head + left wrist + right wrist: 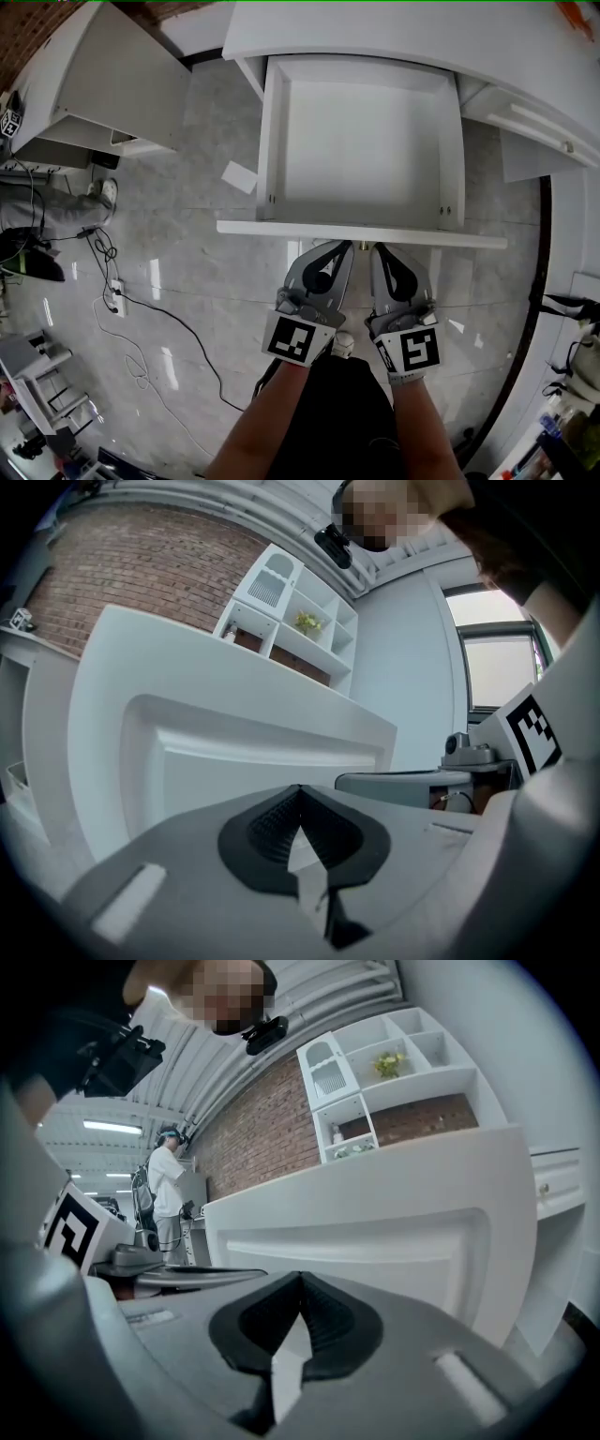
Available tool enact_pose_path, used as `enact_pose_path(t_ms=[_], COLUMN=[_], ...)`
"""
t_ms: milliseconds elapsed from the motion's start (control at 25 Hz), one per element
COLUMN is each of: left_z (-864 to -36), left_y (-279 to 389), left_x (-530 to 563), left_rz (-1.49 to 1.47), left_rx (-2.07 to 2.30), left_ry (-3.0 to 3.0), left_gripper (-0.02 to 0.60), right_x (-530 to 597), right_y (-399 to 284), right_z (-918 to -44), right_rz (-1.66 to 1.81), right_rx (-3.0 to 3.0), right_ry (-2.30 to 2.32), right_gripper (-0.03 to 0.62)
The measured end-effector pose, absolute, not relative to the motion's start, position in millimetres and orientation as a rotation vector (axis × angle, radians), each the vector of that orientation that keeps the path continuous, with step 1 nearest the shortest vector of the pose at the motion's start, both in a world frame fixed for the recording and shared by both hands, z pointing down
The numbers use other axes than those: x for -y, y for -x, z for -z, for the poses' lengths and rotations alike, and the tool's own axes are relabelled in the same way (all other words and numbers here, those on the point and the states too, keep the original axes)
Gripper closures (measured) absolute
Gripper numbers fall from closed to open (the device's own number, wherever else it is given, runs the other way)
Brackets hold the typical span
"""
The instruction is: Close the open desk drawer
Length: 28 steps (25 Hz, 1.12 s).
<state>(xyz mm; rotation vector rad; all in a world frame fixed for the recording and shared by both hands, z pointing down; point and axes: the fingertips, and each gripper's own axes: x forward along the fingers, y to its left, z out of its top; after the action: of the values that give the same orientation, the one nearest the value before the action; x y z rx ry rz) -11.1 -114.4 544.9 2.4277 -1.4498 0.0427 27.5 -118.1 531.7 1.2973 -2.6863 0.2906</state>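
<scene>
In the head view a white desk drawer [272, 150] stands pulled far out of the white desk [394, 33], and its inside is bare. Its front panel [281, 228] faces me. My left gripper [348, 247] and right gripper [378, 248] are side by side, both shut, tips at or just short of the panel near its small knob [362, 247]. In the left gripper view the panelled front [234, 752] fills the space beyond the shut left gripper [299, 787]. The right gripper view shows the same front [375, 1232] past the shut right gripper [300, 1277].
An open cabinet door [112, 80] stands at the left, and a second open drawer [539, 141] at the right. Cables [141, 319] and a power strip lie on the marble floor at the left. A person [169, 1194] stands far off in the right gripper view.
</scene>
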Motion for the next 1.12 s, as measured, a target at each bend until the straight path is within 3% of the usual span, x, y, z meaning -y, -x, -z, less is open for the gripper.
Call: enact_pose_path(t_ms=[1120], left_z=[-546], left_y=[20], left_x=[161], left_rz=[-0.081], left_rx=[1.431], left_ry=[-2.445], left_gripper=[0.580], right_x=[168], right_y=[-20], right_z=[-536], right_rz=[-0.364], right_rx=[2.674], right_ry=[-1.380], right_gripper=[0.595])
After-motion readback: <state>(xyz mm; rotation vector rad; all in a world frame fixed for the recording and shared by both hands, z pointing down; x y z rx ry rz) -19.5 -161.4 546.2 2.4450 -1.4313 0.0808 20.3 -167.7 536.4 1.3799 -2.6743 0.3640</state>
